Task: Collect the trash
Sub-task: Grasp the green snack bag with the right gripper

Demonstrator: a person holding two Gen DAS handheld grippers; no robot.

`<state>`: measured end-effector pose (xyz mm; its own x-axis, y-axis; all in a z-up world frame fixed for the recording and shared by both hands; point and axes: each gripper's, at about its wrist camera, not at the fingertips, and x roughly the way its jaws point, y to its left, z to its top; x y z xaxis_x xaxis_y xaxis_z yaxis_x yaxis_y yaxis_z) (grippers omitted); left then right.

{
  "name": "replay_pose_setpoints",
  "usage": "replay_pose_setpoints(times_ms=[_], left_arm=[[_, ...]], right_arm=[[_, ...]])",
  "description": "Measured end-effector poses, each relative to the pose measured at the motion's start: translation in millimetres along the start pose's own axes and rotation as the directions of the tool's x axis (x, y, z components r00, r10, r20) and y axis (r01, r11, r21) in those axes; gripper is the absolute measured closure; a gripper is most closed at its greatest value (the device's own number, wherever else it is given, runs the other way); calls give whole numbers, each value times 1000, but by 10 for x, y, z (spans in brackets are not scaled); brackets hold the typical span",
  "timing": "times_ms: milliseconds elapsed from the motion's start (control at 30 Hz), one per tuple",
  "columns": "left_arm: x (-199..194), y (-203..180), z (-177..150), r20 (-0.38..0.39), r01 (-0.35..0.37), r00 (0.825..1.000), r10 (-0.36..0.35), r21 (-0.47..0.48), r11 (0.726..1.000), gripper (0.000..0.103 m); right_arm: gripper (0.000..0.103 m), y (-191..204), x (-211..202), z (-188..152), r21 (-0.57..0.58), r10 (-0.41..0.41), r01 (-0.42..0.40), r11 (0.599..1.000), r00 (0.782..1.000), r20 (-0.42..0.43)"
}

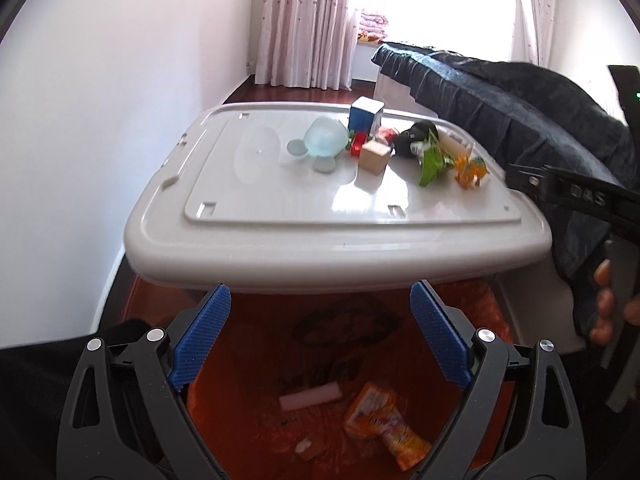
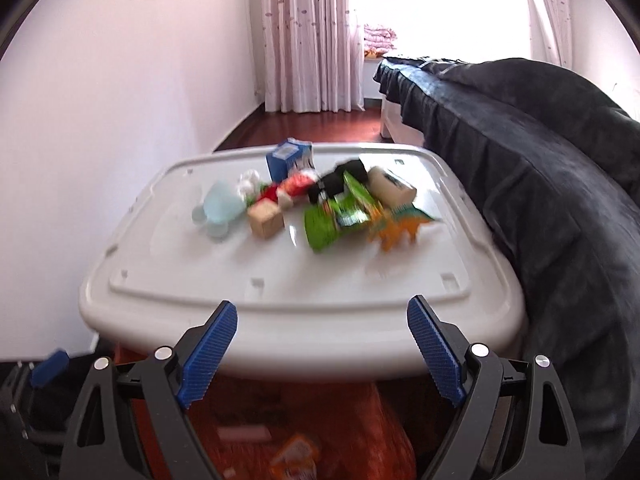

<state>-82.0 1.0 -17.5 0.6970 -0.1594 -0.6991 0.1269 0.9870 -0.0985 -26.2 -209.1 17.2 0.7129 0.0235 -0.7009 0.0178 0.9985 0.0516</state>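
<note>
A white plastic lid serves as a table and carries a clutter of items. A green snack wrapper lies right of centre, also in the right wrist view. An orange-lined trash bin sits below the lid's near edge and holds an orange snack packet and a white stick. My left gripper is open and empty above the bin. My right gripper is open and empty at the lid's near edge, over the bin.
On the lid stand a blue carton, a wooden block, a pale blue toy, an orange toy dinosaur, red pieces and a black object. A dark-covered bed borders the right side. A white wall is left.
</note>
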Motion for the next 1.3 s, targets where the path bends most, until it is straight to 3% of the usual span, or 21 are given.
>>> replay_pose_setpoints(times_ms=[133,333,533,700,967,1200,1300], left_arm=[[107,-7,187,26,9,1000,-9,-7,1000,14],[254,34,286,31,12,999,-12,-6,1000,14],[388,145,224,-9,18,1000,-18,-32,999,14],[430,186,222,-22,28,999,-30,-60,998,14],[487,125,252,-31,40,999,-42,-54,998,14],[662,-56,579,-6,137,991,-137,-30,990,14],[852,-159,774,0,174,985,-174,-19,985,14]], right_arm=[[18,110,385,287,-19,0,0,1000,1000,-3],[18,222,1139,706,-126,-89,84,989,995,-37],[18,113,1816,922,-205,-168,135,969,974,-153],[18,58,2166,888,-264,-192,123,957,948,-253],[50,74,2188,843,-331,-215,129,935,947,-239],[58,-23,1816,845,-279,-131,78,957,975,-177],[78,-26,1580,882,-277,-88,44,960,985,-147]])
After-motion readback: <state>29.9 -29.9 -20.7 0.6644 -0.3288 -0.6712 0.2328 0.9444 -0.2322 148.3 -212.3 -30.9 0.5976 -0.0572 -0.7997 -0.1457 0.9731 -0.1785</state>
